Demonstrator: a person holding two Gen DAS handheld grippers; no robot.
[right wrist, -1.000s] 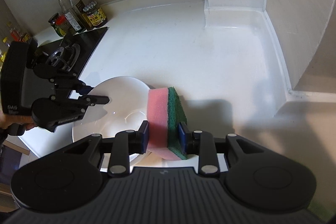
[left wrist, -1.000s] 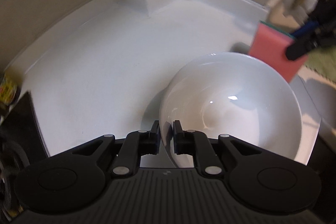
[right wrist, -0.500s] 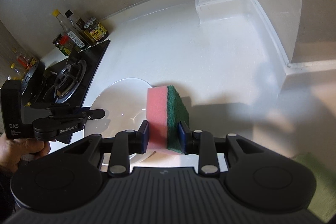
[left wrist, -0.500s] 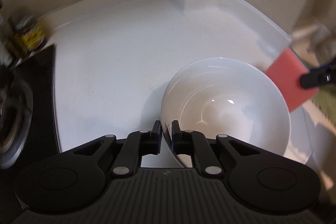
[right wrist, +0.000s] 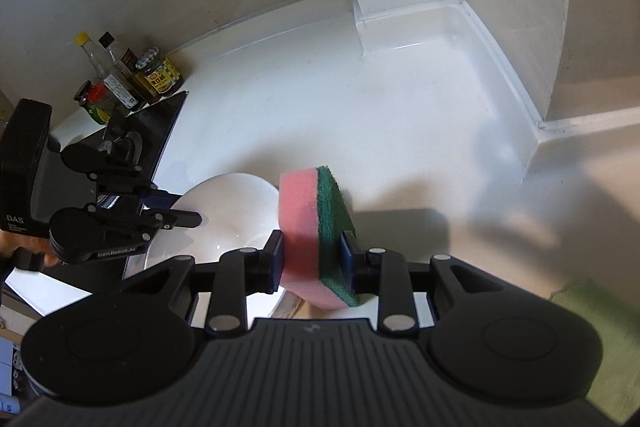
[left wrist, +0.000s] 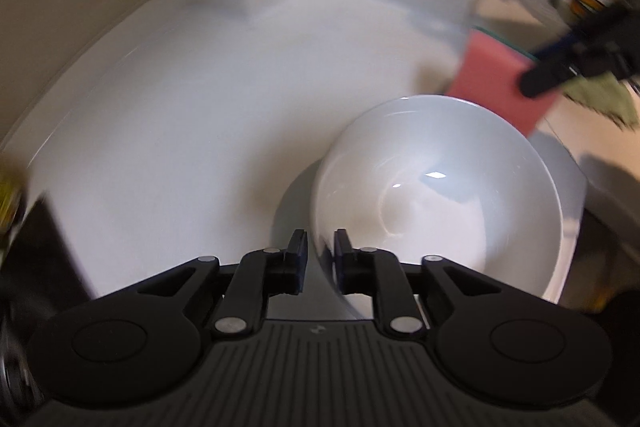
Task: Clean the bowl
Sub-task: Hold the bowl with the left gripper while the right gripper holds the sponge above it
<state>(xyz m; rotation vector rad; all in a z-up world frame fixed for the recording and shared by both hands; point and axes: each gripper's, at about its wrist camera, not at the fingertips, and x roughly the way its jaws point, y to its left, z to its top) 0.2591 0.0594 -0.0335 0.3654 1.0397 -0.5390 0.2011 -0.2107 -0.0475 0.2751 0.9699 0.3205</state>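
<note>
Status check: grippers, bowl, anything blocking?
Left gripper jaws just opened, astride bowl rim. Right gripper shut on sponge, beside bowl. Nothing blocking.

The bowl (left wrist: pixel 436 195) looks like glazed white ceramic, smooth and glossy, with bright highlights inside. The worktop (left wrist: pixel 192 131) is white, smooth and faintly shiny, like a moulded solid surface. The sponge (right wrist: pixel 304 231) is soft pink foam with a rough, fibrous green scouring layer (right wrist: pixel 334 223). Both tongs, left (left wrist: pixel 320 259) and right (right wrist: pixel 312 261), are matt black plastic with small shiny metal pins and ribbed grey housings. Far left, the bottles (right wrist: pixel 116 79) look like clear glass or plastic with paper labels. At the near right lies a coarse green cloth (right wrist: pixel 600 331).
</note>
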